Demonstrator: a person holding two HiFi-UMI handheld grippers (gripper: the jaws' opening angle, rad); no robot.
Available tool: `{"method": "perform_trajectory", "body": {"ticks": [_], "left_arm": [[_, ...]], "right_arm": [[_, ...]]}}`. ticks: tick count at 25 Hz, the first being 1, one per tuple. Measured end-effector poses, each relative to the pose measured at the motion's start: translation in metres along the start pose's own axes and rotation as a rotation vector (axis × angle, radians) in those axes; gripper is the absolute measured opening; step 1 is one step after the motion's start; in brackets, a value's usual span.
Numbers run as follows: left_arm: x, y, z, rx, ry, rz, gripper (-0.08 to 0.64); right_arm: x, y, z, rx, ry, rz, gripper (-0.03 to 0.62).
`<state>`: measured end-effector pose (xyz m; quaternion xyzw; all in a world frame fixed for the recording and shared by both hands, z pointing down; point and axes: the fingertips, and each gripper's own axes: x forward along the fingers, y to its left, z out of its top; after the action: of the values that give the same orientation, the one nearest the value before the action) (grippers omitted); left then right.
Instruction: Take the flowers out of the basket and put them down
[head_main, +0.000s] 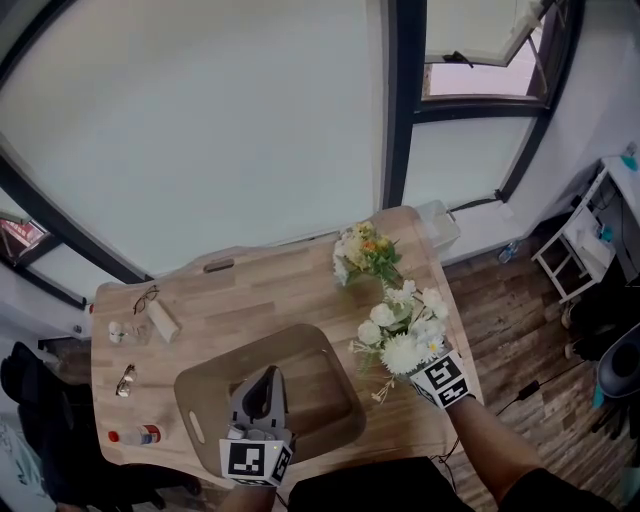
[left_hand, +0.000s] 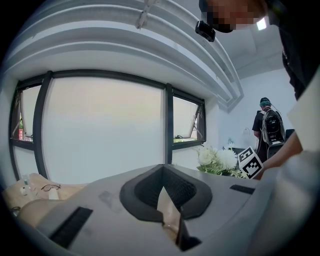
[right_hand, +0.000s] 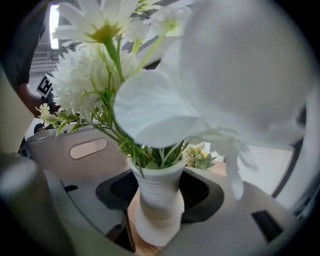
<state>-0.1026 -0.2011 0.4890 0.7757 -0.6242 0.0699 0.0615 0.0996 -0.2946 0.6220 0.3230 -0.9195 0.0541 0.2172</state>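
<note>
A white ribbed vase (right_hand: 159, 200) with white flowers (head_main: 405, 330) sits between the jaws of my right gripper (right_hand: 157, 212), which is shut on it. In the head view this bunch is at the right of the tan basket (head_main: 205, 385), outside it, over the wooden table (head_main: 260, 290); the flowers hide the vase there. My right gripper (head_main: 428, 368) is below the blooms. A second bunch, yellow and white (head_main: 365, 253), stands on the table's far right part. My left gripper (head_main: 264, 385) is shut on the basket's near rim; a thin tan wall (left_hand: 167, 212) shows between its jaws.
On the table's left lie glasses (head_main: 146, 297), a white block (head_main: 163, 320) and a small bottle (head_main: 140, 436). The table's right edge runs close to the held flowers. A white shelf (head_main: 580, 240) stands on the floor at the right. A person with a backpack (left_hand: 270, 127) stands behind.
</note>
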Motion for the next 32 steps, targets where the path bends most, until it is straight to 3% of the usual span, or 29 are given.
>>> {"method": "perform_trajectory", "body": {"ticks": [23,32], "left_arm": [[-0.005,-0.002,0.017,0.031,-0.013,0.01,0.002],[-0.017,-0.008,0.033,0.046,-0.061,-0.002,0.002]], "right_arm": [[0.001,0.008,-0.011,0.021,0.003,-0.014,0.265],[-0.014,0.012,-0.015,0.033,0.03,-0.026,0.317]]}}
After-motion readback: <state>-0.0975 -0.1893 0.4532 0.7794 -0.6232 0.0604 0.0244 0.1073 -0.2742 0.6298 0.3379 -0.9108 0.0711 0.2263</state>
